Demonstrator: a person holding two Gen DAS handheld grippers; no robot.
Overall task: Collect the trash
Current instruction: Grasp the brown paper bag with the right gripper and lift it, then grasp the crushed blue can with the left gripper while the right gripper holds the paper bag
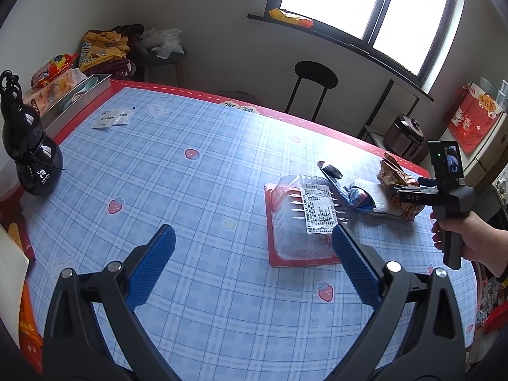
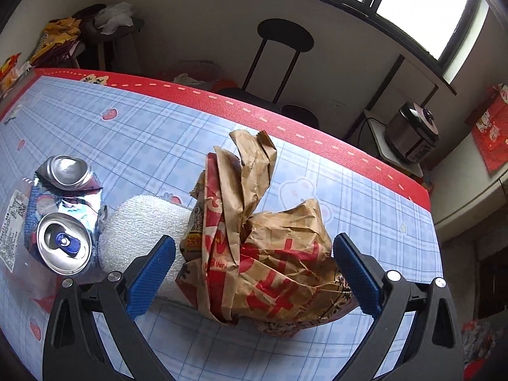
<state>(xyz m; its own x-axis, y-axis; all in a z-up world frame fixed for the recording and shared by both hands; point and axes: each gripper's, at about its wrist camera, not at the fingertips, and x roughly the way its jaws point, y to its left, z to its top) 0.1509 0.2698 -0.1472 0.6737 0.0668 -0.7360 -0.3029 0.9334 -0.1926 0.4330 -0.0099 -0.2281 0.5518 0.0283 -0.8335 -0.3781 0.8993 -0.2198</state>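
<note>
A crumpled brown paper bag with red print (image 2: 270, 254) lies on the blue checked table. My right gripper (image 2: 254, 247) is open, its blue fingers on either side of the bag; from the left wrist view it (image 1: 409, 192) sits at the bag (image 1: 397, 177). Left of the bag lie a white foam piece (image 2: 139, 228) and a crushed silver can (image 2: 63, 212). A clear plastic food box with a label on a red tray (image 1: 304, 222) lies near my left gripper (image 1: 254, 244), which is open and empty above the table, the box by its right finger.
A black gourd-shaped bottle (image 1: 30, 149) stands at the left. Small white packets (image 1: 114, 117) lie at the far left, near a metal tin (image 1: 79, 95). A black stool (image 1: 314, 76) stands beyond the red table edge (image 2: 285, 117). A rice cooker (image 2: 412, 133) sits to the right.
</note>
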